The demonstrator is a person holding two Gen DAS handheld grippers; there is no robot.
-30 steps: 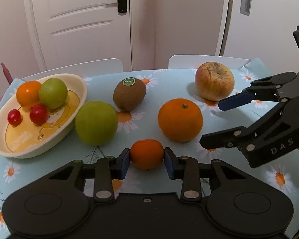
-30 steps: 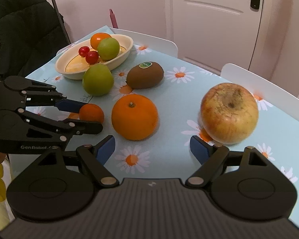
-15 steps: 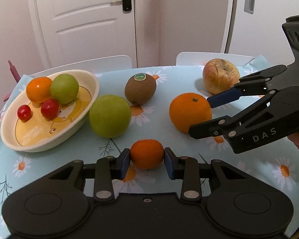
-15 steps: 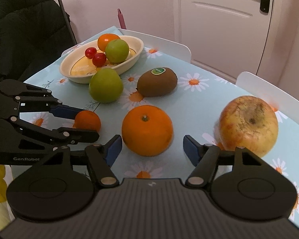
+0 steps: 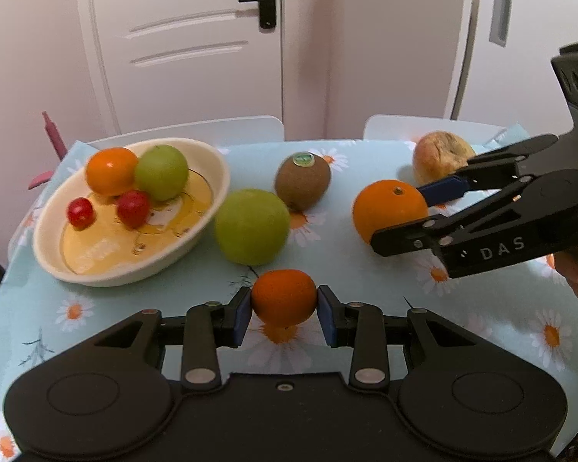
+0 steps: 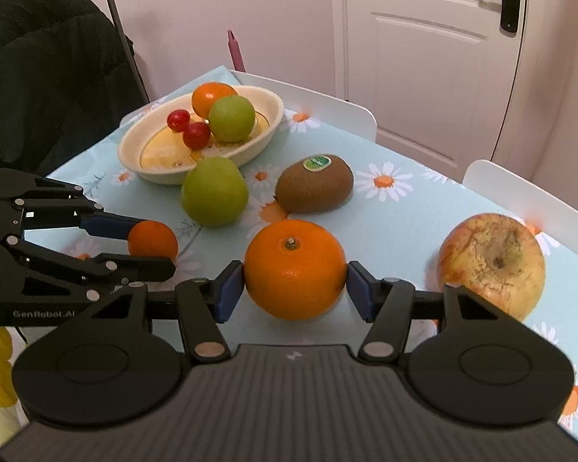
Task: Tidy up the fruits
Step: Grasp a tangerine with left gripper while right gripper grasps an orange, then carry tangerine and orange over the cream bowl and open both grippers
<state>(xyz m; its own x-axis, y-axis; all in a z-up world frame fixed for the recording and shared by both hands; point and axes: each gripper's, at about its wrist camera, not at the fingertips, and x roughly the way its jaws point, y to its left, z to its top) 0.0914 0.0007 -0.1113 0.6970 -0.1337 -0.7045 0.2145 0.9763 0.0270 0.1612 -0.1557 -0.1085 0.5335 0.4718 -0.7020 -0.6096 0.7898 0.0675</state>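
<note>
Starting at your left, the cream bowl [image 5: 219, 177] sits on the table [image 5: 366, 281] with a small orange, a green fruit and two red cherry tomatoes [image 5: 133, 208] inside it. Just beside its rim rests a green apple [image 5: 251, 226], and behind that a kiwi [image 5: 303, 181] with a sticker on top. Your left tongs [image 5: 284, 310] are narrowed onto the small tangerine [image 5: 284, 300], both blue pads pressed against its sides, in front of the green apple. Further right, your right tongs [image 6: 294, 288] straddle the large orange [image 6: 294, 267], which lies squarely between the pads; they meet its flanks, though you cannot tell whether they squeeze it or only touch. At your far right the blemished apple [image 6: 491, 261] rests just beside the right tongs' outer finger.
</note>
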